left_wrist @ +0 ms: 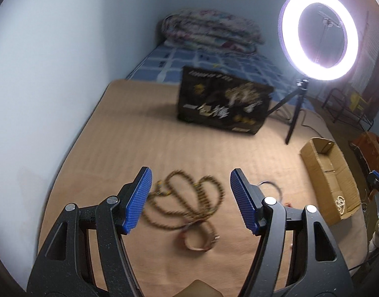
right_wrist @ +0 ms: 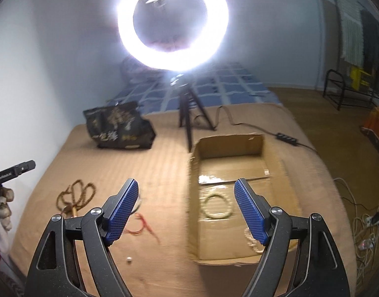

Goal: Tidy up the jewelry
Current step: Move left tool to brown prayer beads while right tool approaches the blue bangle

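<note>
Spread wide and empty, the left gripper (left_wrist: 190,198) hangs over the tan blanket (left_wrist: 164,136), its blue pads (left_wrist: 137,200) either side of a brown bead string (left_wrist: 189,198) that lies coiled just ahead of them and below. A leather band (left_wrist: 199,237) lies against the near end of the beads, and a thin wire hoop (left_wrist: 268,185) peeks out just beyond the right pad. None of these is touched yet.

The right gripper (right_wrist: 187,210) is likewise released, holding nothing. It hovers at the left wall of the cardboard box (right_wrist: 239,138), with one pad over the blanket and the other over the box floor. Inside the box, between the pads and a little ahead, lies a pale bangle (right_wrist: 217,204); a pearl strand (right_wrist: 251,243) shows beside the right pad, partly hidden by it. Left of the box a red cord (right_wrist: 142,225) lies on the blanket just past the left pad, and a small pale bead (right_wrist: 129,260) sits loose near the camera.

By this showing the job looks partly done: two pieces are boxed, while the beads, band, hoop, cord and stray bead remain out. The left gripper appears lined up for the beads next; motion blur makes finer detail uncertain. A ring light (left_wrist: 318,34) and a dark bag (left_wrist: 224,104) stand far ahead.
</note>
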`<state>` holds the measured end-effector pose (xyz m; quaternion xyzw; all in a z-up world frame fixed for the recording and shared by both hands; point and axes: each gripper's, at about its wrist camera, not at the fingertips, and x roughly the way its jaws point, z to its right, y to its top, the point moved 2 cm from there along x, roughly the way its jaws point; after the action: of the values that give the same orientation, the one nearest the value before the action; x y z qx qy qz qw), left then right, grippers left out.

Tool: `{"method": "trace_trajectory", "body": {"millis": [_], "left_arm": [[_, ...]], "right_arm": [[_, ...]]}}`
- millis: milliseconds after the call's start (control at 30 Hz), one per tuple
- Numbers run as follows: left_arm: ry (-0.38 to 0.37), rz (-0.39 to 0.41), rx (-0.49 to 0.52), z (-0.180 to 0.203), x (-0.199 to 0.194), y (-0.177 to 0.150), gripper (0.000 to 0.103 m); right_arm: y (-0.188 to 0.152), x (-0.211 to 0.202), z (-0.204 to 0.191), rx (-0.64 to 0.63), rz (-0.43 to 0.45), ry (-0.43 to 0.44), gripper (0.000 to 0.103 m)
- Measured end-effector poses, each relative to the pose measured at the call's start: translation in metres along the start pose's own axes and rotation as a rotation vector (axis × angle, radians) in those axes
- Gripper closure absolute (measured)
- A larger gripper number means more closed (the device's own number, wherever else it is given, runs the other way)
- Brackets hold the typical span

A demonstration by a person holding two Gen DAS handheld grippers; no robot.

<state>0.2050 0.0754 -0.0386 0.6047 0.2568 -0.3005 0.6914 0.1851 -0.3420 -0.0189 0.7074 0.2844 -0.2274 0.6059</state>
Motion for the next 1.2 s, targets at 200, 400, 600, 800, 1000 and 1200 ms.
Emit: {"method": "trace_trajectory", "body": {"millis": [200,400,600,800,1000,1200], "left_arm": [[-0.008,-0.082,-0.087,-0.037,0.025,-0.016,0.035],[0.002,-0.180,-0.130,-0.051,0.059,-0.032,0.035],[0.028,-0.283,-0.175,-0.061,0.090,-0.047,0.035],[0.030,-0.359,-0.296,-0.080,0.118,-0.061,0.035],[-0.004,-0.384,-0.374,-0.085,0.134,-0.064,0.032],[-0.040,-0.375,-0.417,-0.079,0.145,-0.055,0.028]], "right_arm": [[-0.008,0.026,-0.030,-0.043,-0.050,0.042,0.023],[-0.015,0.051,-0.053,-0.054,-0.102,0.077,0.023],[-0.024,0.080,-0.074,-0.086,-0.168,0.101,0.023],[-0.030,0.109,-0.084,-0.053,-0.227,0.125,0.023],[-0.035,0.139,-0.091,-0.016,-0.287,0.143,0.023],[-0.045,0.165,-0.092,0.002,-0.337,0.128,0.023]]}}
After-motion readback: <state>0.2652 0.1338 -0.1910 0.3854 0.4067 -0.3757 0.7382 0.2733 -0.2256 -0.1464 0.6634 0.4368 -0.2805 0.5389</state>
